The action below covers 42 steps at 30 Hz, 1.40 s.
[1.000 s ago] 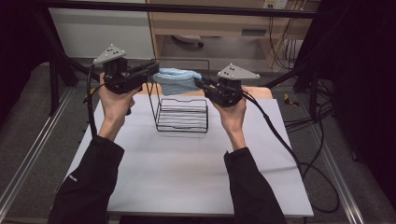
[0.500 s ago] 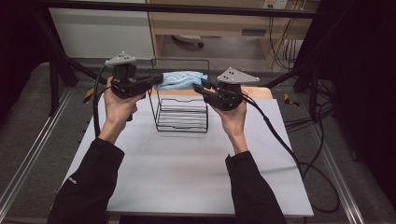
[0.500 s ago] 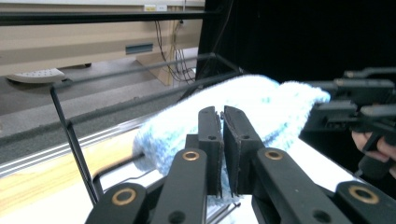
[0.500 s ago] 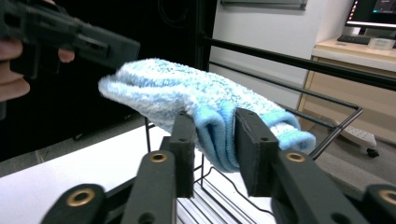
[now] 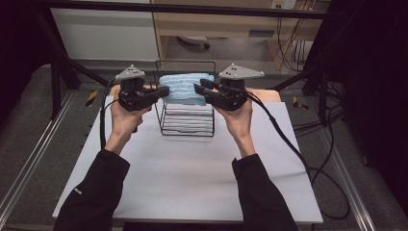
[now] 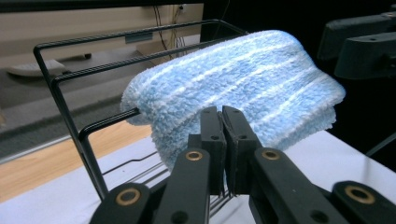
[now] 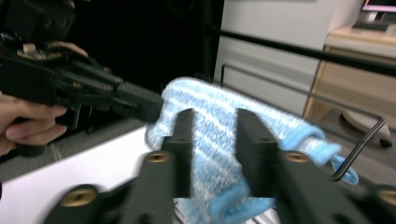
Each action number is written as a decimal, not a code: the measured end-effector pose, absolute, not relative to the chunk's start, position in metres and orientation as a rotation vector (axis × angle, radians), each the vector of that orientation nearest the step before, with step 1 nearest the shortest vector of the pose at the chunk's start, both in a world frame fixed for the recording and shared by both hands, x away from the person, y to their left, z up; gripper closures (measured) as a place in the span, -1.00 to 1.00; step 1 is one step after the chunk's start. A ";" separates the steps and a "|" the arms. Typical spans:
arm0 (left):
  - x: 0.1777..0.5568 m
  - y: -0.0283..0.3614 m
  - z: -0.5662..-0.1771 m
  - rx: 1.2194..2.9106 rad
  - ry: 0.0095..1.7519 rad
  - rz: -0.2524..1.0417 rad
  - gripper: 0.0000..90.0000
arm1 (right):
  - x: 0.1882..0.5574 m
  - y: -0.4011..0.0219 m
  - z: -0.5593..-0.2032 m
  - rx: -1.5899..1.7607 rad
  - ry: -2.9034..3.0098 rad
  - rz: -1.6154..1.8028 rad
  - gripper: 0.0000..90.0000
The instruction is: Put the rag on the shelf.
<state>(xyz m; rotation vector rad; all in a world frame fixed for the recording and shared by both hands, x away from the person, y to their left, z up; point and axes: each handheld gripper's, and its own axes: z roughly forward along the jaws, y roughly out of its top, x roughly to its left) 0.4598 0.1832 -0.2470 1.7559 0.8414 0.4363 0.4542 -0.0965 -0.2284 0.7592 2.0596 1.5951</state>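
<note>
Folded blue towel (image 5: 185, 88) lies over top rails of black wire rack (image 5: 187, 126), at white table's (image 5: 192, 178) far end. Left gripper (image 6: 223, 122) jaws shut tight, pinching the towel's edge. Right gripper (image 7: 212, 140) jaws have just been closing, towel betw. them; grip not clear. Draping looks nearly done; release and tidying left.

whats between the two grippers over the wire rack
The folded blue towel draped over the wire rack lies between the left gripper and right gripper, seen in the high view.

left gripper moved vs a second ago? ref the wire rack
Yes. The left gripper has swung in toward the wire rack; its tip now meets the blue towel at the rack's left edge.
</note>
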 end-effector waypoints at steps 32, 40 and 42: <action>0.451 0.190 -0.249 1.757 0.803 0.465 0.50 | 0.453 -0.107 -0.256 0.776 2.041 1.652 0.28; 0.445 0.195 -0.247 1.749 0.797 0.494 0.03 | 0.450 -0.105 -0.250 0.773 2.008 1.700 -0.22; 0.443 0.197 -0.248 1.755 0.794 0.496 -0.01 | 0.449 -0.106 -0.249 0.772 2.001 1.695 -0.27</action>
